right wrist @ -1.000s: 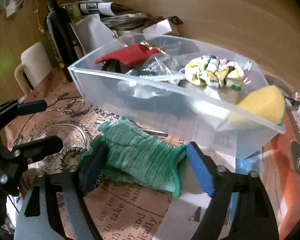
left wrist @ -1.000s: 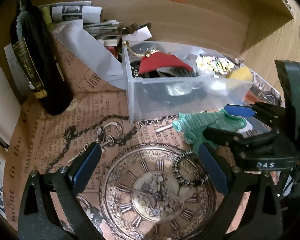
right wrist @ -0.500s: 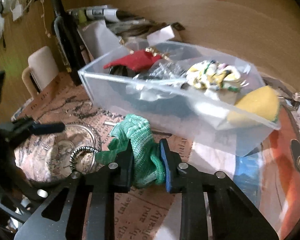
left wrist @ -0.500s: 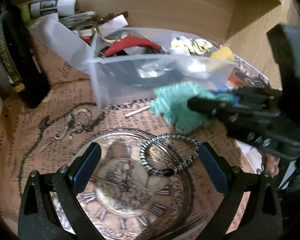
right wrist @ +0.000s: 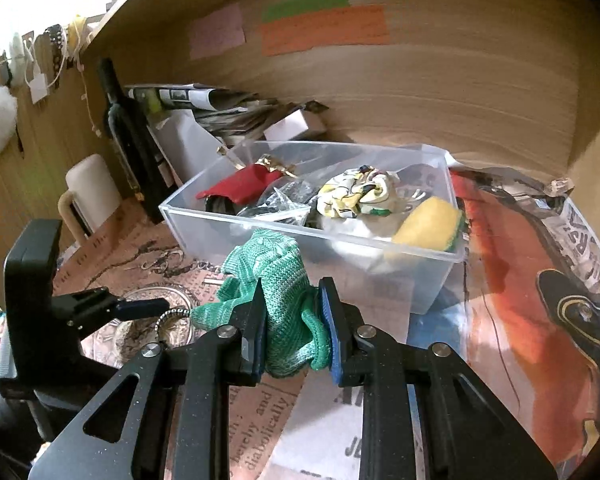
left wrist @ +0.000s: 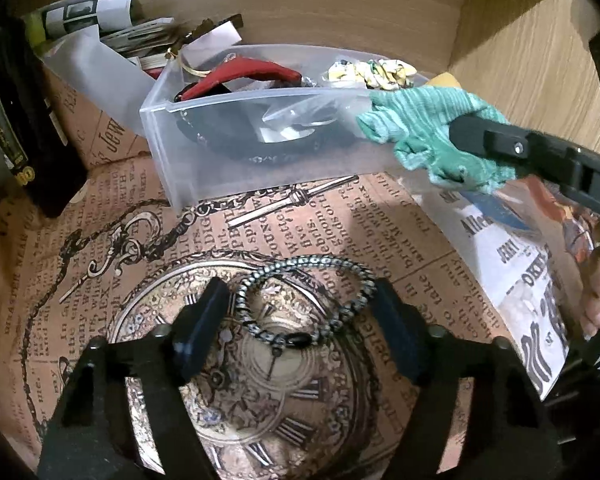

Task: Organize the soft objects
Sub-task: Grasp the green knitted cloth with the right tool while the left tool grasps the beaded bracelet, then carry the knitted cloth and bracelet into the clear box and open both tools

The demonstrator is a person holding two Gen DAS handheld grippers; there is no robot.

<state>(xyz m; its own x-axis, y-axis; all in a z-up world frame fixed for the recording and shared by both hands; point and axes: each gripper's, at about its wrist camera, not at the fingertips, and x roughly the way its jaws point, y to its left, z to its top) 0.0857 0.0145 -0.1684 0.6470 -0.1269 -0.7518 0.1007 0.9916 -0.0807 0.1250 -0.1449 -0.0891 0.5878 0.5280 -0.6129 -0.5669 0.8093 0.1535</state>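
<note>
Worktop (left wrist: 320, 216) papered with vintage newsprint and a pocket-watch print, filling lower centre of the left wrist view. Clear plastic bin (right wrist: 300, 236) at centre of the right wrist view, resting on the worktop – loaded with a red cloth (right wrist: 240, 188), a yellow-patterned scrunchie (right wrist: 356, 196) and a yellow sponge (right wrist: 428, 224) at its right end. Dark wine bottle (right wrist: 128, 132) upright at upper left, beside the bin. Right hand-held gripper (right wrist: 292, 332) at lower centre, pinching a green knit cloth (right wrist: 276, 280) – cloth lifted off the worktop, just in front of the bin's near wall. Left hand-held gripper (left wrist: 296, 320) at lower centre of the left wrist view, fingers spread to either side of a beaded bracelet (left wrist: 304, 300) lying on the watch print.
</note>
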